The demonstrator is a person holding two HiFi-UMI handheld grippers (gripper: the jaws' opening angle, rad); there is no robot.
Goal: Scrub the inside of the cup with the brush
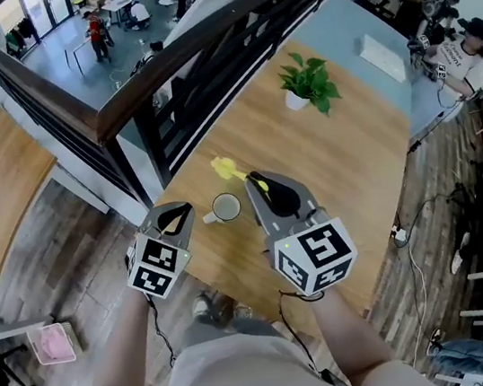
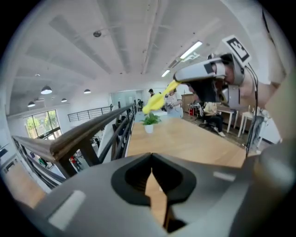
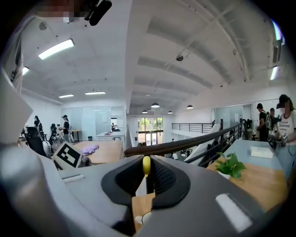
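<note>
A white cup [image 1: 225, 206] stands upright on the wooden table [image 1: 346, 162]. My right gripper [image 1: 254, 178] is just right of the cup and is shut on the handle of the yellow brush [image 1: 227, 169]. The brush head points up and away, beyond the cup and outside it. In the right gripper view the yellow handle [image 3: 146, 165] sits pinched between the jaws of the right gripper [image 3: 146, 172], with the cup's rim [image 3: 147, 218] low down. My left gripper [image 1: 188, 209] is shut with nothing in it, close to the left of the cup's handle. The left gripper [image 2: 151, 156] sees the brush [image 2: 159, 99] held aloft.
A small potted plant [image 1: 306, 83] stands at the table's far end, with a white keyboard-like item [image 1: 381, 56] beyond it. A dark railing [image 1: 198, 35] runs along the table's left edge above a drop to a lower floor. People work at the far right.
</note>
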